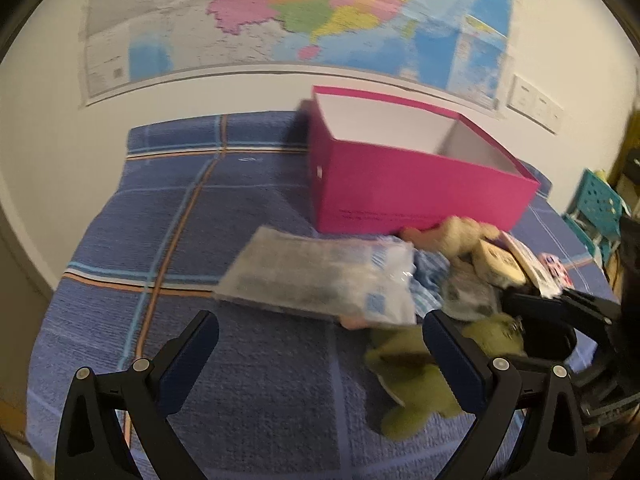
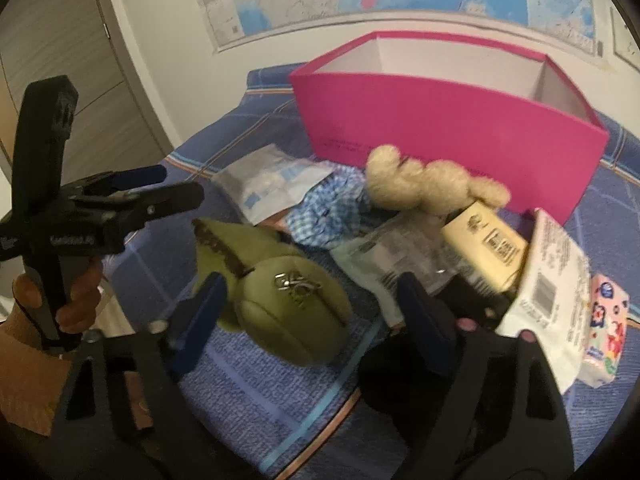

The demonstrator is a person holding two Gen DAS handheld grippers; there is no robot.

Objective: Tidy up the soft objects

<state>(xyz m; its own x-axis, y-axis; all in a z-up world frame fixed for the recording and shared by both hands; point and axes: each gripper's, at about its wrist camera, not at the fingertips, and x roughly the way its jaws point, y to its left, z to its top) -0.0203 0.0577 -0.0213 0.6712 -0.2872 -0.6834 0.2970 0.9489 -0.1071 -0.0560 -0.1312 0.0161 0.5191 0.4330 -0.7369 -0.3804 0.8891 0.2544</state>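
An open pink box (image 1: 416, 188) (image 2: 444, 120) stands on the blue plaid cloth (image 1: 224, 224). In front of it lies a pile: a green plush toy (image 2: 288, 300) (image 1: 416, 380), a beige plush (image 2: 428, 184) (image 1: 460, 232), a blue checked cloth (image 2: 332, 208), a clear plastic packet (image 1: 320, 280) (image 2: 268, 184), a cream carton (image 2: 488, 244), a white pack (image 2: 548, 292) and a tissue pack (image 2: 604, 332). My left gripper (image 1: 320, 324) is open, above the cloth near the packet; it also shows in the right wrist view (image 2: 160, 184). My right gripper (image 2: 312, 292) is open, with the green plush between its fingers.
A large map (image 1: 296, 12) hangs on the white wall behind the box. A teal plastic crate (image 1: 600, 204) stands off the right edge. A grey cabinet door (image 2: 68, 40) is at the left. Wall switches (image 1: 536, 104) are at the right.
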